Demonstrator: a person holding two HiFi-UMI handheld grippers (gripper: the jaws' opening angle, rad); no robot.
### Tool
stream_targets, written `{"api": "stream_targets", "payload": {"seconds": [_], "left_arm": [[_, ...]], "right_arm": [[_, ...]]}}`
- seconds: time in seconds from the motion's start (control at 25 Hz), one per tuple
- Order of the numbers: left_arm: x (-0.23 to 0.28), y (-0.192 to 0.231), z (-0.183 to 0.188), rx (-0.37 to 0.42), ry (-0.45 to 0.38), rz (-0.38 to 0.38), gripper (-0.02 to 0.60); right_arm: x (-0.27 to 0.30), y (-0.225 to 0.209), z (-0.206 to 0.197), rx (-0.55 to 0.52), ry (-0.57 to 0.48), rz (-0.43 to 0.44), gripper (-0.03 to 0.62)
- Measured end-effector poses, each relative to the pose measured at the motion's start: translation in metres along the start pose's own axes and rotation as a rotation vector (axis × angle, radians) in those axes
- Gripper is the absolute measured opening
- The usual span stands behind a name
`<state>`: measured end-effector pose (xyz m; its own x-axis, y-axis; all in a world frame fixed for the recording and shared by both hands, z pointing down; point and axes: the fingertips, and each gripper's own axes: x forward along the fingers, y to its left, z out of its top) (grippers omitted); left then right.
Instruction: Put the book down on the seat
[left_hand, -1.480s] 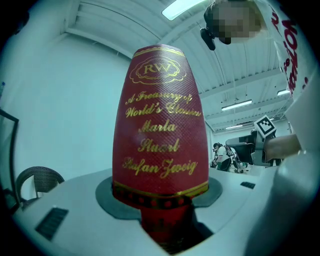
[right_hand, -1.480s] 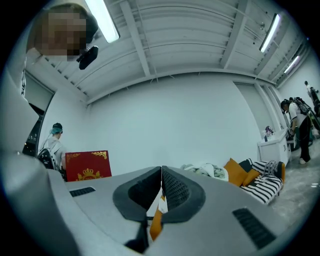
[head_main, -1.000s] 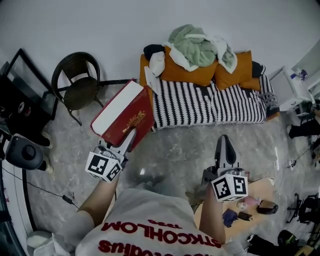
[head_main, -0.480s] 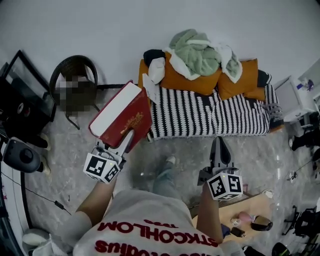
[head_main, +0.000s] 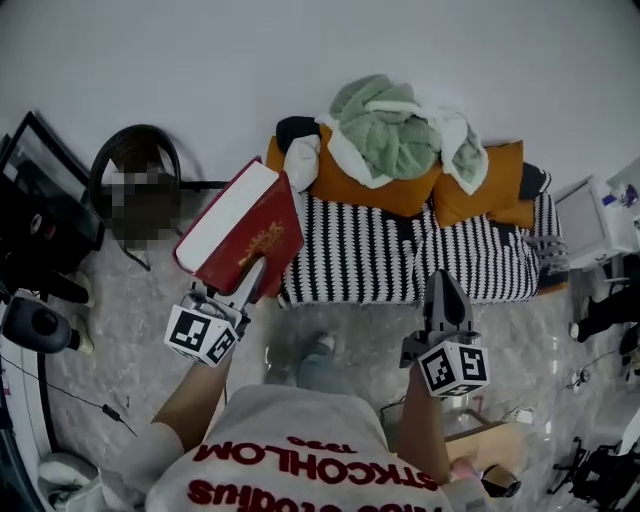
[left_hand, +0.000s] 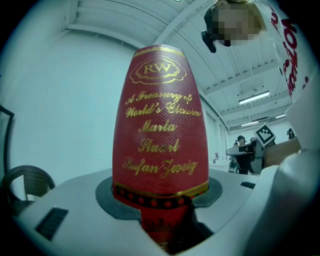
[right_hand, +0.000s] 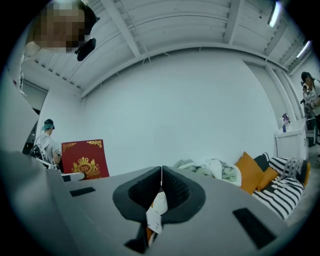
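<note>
A thick red book (head_main: 243, 233) with gold lettering is clamped in my left gripper (head_main: 246, 287), held up in the air and tilted, left of the sofa. In the left gripper view its spine (left_hand: 160, 130) stands upright between the jaws and fills the middle. The sofa seat (head_main: 400, 250) has a black-and-white striped cover and lies ahead, to the right of the book. My right gripper (head_main: 445, 290) is shut and holds nothing; it hovers over the floor in front of the sofa. From the right gripper view (right_hand: 161, 170) the book (right_hand: 86, 159) shows at the left.
Orange cushions (head_main: 380, 185) and a green and white blanket (head_main: 390, 125) are piled at the sofa's back. A dark wicker chair (head_main: 135, 190) stands at the left by the wall. A black stand (head_main: 40, 205) is at far left, a white unit (head_main: 600, 215) at right, a low wooden table (head_main: 490, 445) at lower right.
The person has stepped forward, so the sofa sits nearer and more central. The book stays clamped in the left gripper, and the right gripper stays shut.
</note>
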<state>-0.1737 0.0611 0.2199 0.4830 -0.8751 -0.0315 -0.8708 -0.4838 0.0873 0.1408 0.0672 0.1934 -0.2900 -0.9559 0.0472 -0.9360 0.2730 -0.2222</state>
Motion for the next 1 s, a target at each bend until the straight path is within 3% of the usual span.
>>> {"api": "stream_targets", "payload": {"seconds": [0.48,0.76,1.0], "left_arm": [[0.122,0.011,-0.002,0.016,0.008,0.014,0.244],[0.152,0.0,-0.009,0.022,0.034,-0.022,0.244],[0.171,-0.011,-0.023,0.003,0.058,-0.123,0.244]], "right_arm": [[0.092,-0.089,0.022,-0.004,0.024,0.004,0.029],[0.115,-0.093,0.02,0.005,0.01,0.092,0.029],[0.13,-0.08,0.008,-0.009,0.018,0.185,0.029]]}}
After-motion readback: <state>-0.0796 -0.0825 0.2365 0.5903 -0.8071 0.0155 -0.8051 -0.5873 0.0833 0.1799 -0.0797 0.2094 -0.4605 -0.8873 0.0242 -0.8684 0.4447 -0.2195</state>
